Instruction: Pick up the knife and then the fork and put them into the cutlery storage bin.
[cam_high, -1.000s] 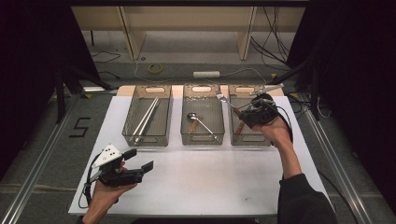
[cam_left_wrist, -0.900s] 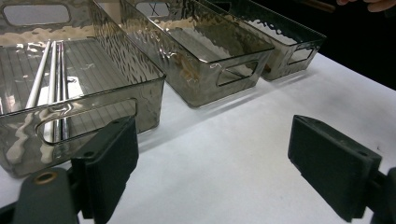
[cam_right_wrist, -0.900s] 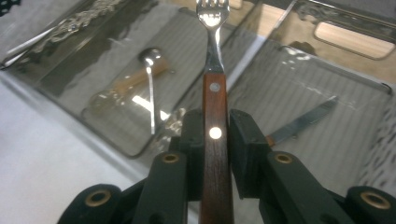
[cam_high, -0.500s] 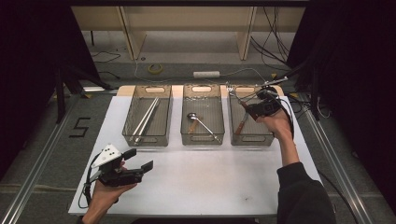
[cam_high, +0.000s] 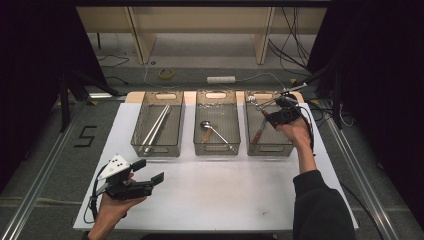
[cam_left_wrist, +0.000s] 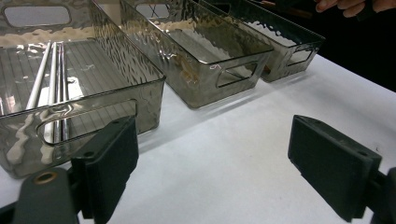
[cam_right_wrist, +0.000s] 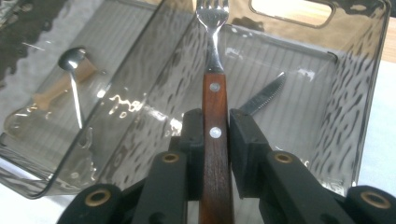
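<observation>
We take the right-hand bin (cam_high: 268, 145) as our reference. The right gripper (cam_right_wrist: 215, 133) hangs over this bin, near its far end, with its jaws clamped on the wooden handle of a fork (cam_right_wrist: 215, 93). The fork's tines point past the gripper toward the bin's far wall, above the bin floor. Inside the same bin lies a serrated knife (cam_right_wrist: 262, 95), just beside the fork in the right gripper view but apart from it. In the bin next to our reference, the middle bin (cam_high: 216, 147), we note a spoon (cam_high: 206, 125). The third bin (cam_high: 157, 145), farthest from our reference, holds long thin rods (cam_high: 156, 127). The left gripper (cam_high: 145, 172) rests well apart from the right-hand bin, on the near side of the white table (cam_high: 225, 200), jaws standing wide with nothing between them.
</observation>
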